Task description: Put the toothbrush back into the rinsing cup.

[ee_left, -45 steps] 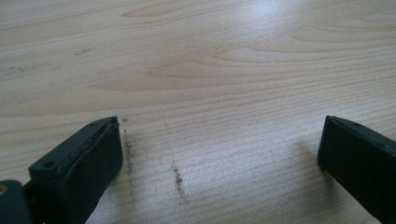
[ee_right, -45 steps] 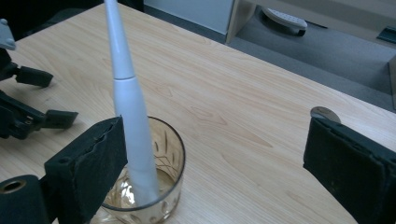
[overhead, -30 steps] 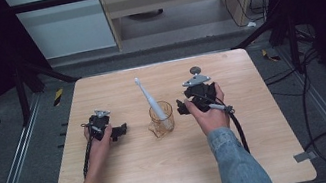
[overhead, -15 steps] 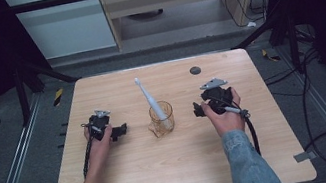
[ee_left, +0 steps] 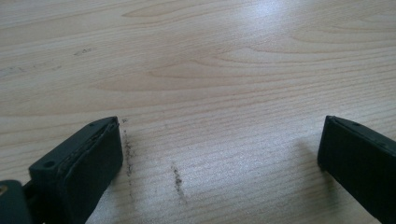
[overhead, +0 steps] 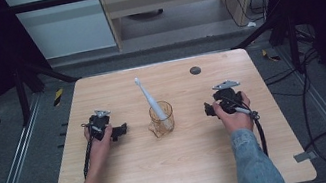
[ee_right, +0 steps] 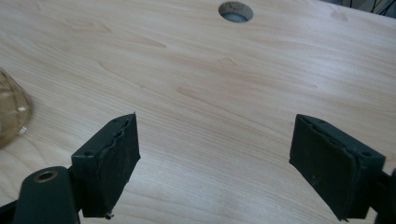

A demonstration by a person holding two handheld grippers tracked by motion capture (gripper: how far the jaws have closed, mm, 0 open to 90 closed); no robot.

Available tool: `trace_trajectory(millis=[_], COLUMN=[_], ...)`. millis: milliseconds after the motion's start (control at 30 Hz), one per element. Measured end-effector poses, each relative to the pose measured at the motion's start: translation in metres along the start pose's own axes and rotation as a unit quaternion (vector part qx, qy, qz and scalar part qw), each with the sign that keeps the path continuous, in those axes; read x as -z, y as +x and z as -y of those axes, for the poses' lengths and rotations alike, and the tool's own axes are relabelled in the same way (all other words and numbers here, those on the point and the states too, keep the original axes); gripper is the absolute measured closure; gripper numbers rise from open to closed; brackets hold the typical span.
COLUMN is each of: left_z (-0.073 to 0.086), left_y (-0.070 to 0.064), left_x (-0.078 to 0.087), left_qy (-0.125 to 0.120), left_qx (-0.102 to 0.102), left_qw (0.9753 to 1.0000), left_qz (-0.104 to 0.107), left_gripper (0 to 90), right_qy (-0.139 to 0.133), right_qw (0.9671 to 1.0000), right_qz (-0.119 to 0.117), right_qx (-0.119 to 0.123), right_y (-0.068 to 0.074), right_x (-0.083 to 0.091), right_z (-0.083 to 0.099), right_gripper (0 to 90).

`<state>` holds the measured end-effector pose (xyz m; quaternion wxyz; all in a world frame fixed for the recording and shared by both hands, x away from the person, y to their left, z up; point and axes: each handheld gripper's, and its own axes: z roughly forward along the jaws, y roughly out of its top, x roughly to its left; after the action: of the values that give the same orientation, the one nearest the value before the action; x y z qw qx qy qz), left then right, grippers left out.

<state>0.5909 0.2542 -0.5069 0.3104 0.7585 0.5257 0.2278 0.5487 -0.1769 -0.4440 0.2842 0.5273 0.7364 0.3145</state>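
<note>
High view: toothbrush [overhead: 150, 100] leaning in amber glass cup [overhead: 162, 118] mid-table [overhead: 130, 178]. Left gripper [overhead: 121, 129] and right gripper [overhead: 208, 109] both gaping wide, empty. Light, stiff, slippery; best pinched mid-handle.

The toothbrush [overhead: 149, 99] stands in the cup [overhead: 162, 119], mid-table [overhead: 189, 168], between both grippers.

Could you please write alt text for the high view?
A white toothbrush stands tilted in an amber glass cup mid-table. The left gripper and right gripper rest on either side, each in a hand, apart from the cup.
</note>
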Motion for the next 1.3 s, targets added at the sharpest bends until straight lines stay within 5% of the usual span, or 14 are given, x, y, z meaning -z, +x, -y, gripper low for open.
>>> trace_trajectory(millis=[433,633,967,1167,1300], left_z=[0.000,0.000,0.000,0.000,0.000], left_y=[0.000,0.000,0.000,0.000,0.000], left_x=[0.000,0.000,0.000,0.000,0.000], left_qy=[0.000,0.000,0.000,0.000,0.000], left_qx=[0.000,0.000,0.000,0.000,-0.001], left_qw=[1.0000,1.0000,1.0000,1.0000,1.0000], left_qz=[0.000,0.000,0.001,0.001,0.001], left_gripper=[0.0,0.0,0.0,0.0,0.0], right_qy=[0.055,0.050,0.033,0.018,0.035], right_qw=[0.9966,0.9932,0.9942,0.9970,0.9944], right_qz=[0.020,0.033,0.038,0.018,0.038], right_qx=[-0.058,-0.100,-0.095,-0.073,-0.091], right_y=[-0.023,-0.030,-0.030,-0.035,-0.036], right_x=[-0.040,-0.052,-0.055,-0.056,-0.055], right_z=[0.028,0.038,0.040,0.043,0.046], right_gripper=[17.4,16.5,13.8,12.4,0.3])
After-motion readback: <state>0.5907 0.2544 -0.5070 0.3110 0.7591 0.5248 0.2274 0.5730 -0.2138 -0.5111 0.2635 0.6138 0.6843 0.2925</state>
